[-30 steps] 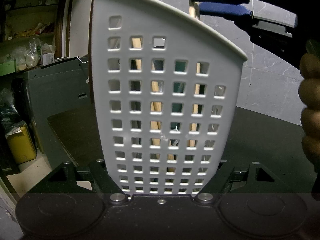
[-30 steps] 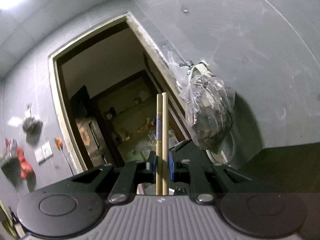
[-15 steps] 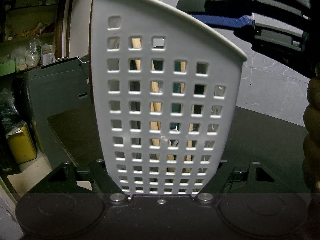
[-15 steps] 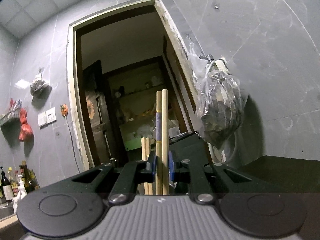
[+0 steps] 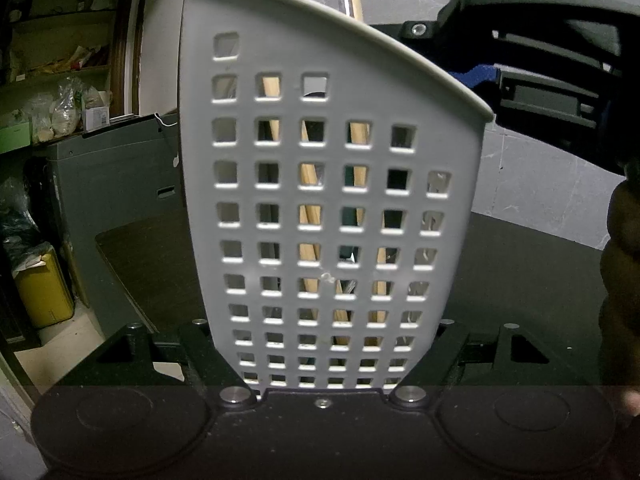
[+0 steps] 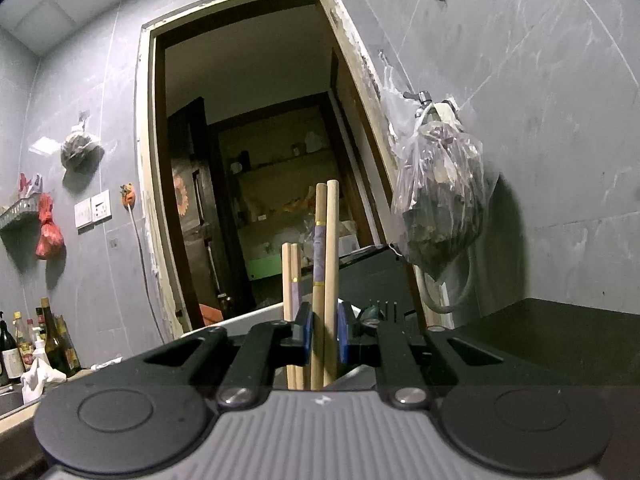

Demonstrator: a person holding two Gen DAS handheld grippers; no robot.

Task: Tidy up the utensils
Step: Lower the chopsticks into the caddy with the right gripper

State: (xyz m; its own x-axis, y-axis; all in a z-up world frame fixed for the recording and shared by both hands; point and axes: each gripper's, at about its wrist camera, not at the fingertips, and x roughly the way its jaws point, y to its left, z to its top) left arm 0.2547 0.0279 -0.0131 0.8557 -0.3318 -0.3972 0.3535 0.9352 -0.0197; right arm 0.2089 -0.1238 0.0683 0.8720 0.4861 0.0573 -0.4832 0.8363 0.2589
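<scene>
Left wrist view: the left gripper clamps the base of the white perforated utensil holder, which rises toward twelve o'clock with wooden chopsticks already showing through its holes. At two o'clock the right gripper sits over the rim. In the right wrist view its blue pads pinch an upright chopstick pair, another pair standing at nine o'clock. Judged: release is left.

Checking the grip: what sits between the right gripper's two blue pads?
A pair of wooden chopsticks, standing upright and pinched between the right gripper's pads, as the right wrist view shows.
</scene>
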